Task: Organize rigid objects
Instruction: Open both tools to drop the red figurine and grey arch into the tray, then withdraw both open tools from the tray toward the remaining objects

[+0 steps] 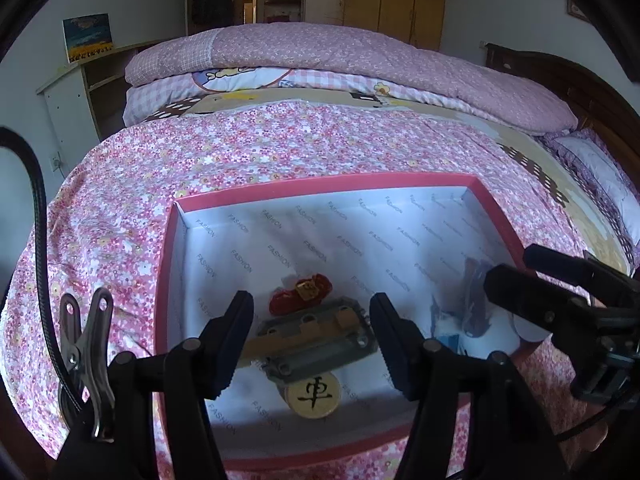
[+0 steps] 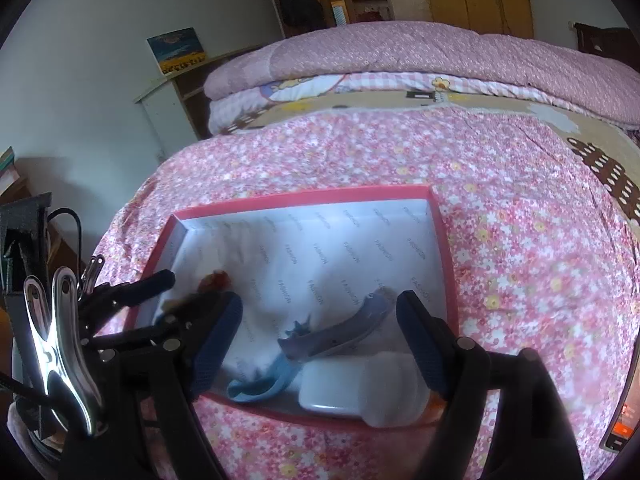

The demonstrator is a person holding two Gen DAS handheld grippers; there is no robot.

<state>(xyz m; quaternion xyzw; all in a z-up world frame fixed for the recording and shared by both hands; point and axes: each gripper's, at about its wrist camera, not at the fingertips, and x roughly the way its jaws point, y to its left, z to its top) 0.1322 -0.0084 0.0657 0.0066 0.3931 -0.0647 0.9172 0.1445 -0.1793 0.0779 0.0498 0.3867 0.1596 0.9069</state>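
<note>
**Both grippers held open over the pink box**

The left gripper (image 1: 312, 340) is being held with fingers spread wide, nothing between them. Just ahead, inside the pink box (image 1: 320, 182), a metal latch (image 1: 320, 338) is lying, a red knot (image 1: 301, 298) beyond it, a wooden chess piece (image 1: 314, 394) touching its near edge. The right gripper (image 2: 320, 340) is likewise being held open and empty; between its fingers a grey-blue toy (image 2: 340, 332) and a white case (image 2: 360, 394) are resting. The box is sitting on a floral bedspread (image 1: 280, 144).
</note>
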